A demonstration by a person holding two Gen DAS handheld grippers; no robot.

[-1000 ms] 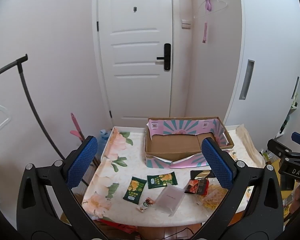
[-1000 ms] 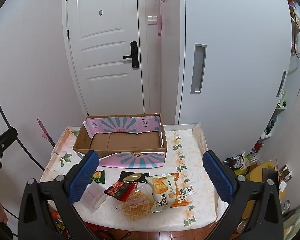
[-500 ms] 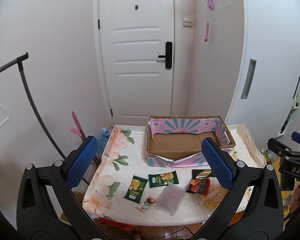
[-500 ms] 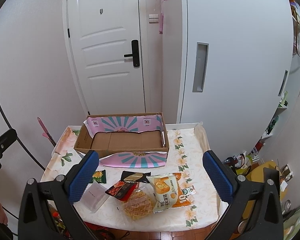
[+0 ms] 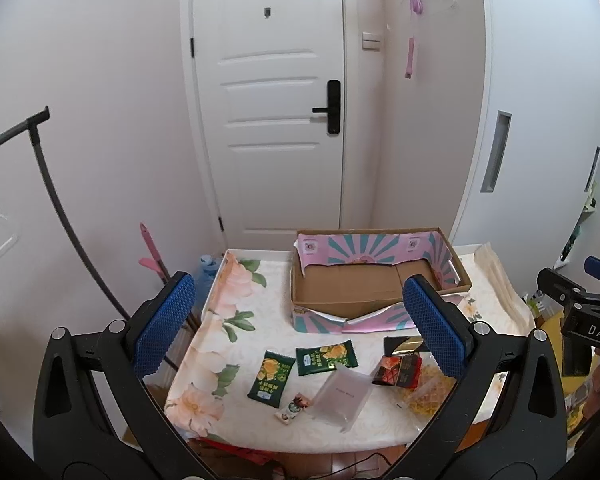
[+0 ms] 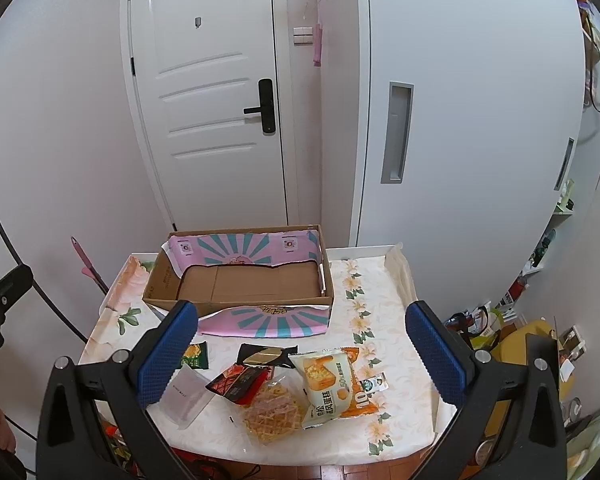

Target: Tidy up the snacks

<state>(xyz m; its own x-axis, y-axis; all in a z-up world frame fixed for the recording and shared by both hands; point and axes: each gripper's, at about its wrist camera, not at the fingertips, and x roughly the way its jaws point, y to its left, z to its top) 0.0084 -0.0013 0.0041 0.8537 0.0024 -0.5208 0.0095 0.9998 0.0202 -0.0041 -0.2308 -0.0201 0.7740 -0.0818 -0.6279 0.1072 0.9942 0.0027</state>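
Note:
An empty cardboard box [image 5: 360, 292] [image 6: 244, 284] with pink and teal lining stands at the back of the floral table [image 5: 236, 344] [image 6: 380, 312]. In front of it lie snacks: two green packets [image 5: 271, 374] [image 5: 326, 357], a clear pouch [image 5: 342, 394] [image 6: 186, 396], a red and black packet [image 5: 398, 368] [image 6: 240, 383], a waffle bag [image 6: 274, 414], a cake packet [image 6: 328, 384] and a black and gold packet [image 6: 266, 355]. My left gripper [image 5: 300, 324] and right gripper [image 6: 302, 344] hover open above the table's near side, holding nothing.
A white door [image 5: 276, 112] and white cabinet [image 6: 460, 112] stand behind the table. A dark curved rack pole [image 5: 56, 200] and a pink mop handle [image 5: 152, 256] are on the left. Bags and clutter [image 6: 512, 332] crowd the floor to the right.
Both views have shifted slightly, the table and box sitting a little lower and nearer in frame. Both grippers stay open and no snack has moved.

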